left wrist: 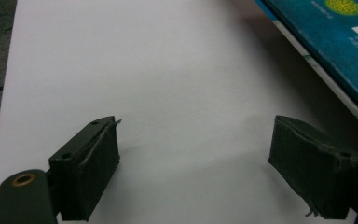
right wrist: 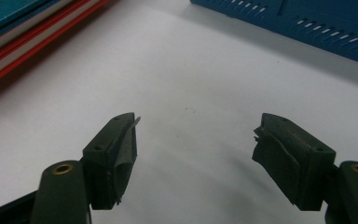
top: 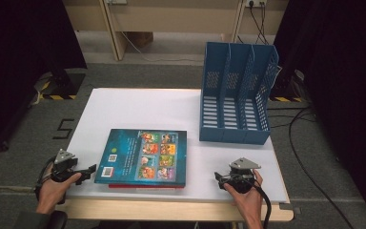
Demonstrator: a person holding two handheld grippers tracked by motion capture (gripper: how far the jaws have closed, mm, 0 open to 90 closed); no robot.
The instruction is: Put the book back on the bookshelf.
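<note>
A teal picture book (top: 143,155) lies flat on top of a red-edged book (top: 145,186) near the front middle of the white table (top: 143,107). My left gripper (top: 88,171) rests just left of the stack, open, its jaws spread over bare table (left wrist: 193,161); the teal book's corner (left wrist: 335,51) sits off to the upper right there. Open as well, my right gripper (top: 218,179) rests at the front right, with nothing between its jaws (right wrist: 196,154). In its view the stacked books' edges (right wrist: 32,32) lie at upper left and the blue rack's base (right wrist: 303,25) at upper right.
A blue three-slot file rack (top: 236,95) stands at the table's back right. Cables (top: 310,157) trail on the floor to the right. A wooden desk frame (top: 119,28) stands behind the table, with dark curtains at both sides.
</note>
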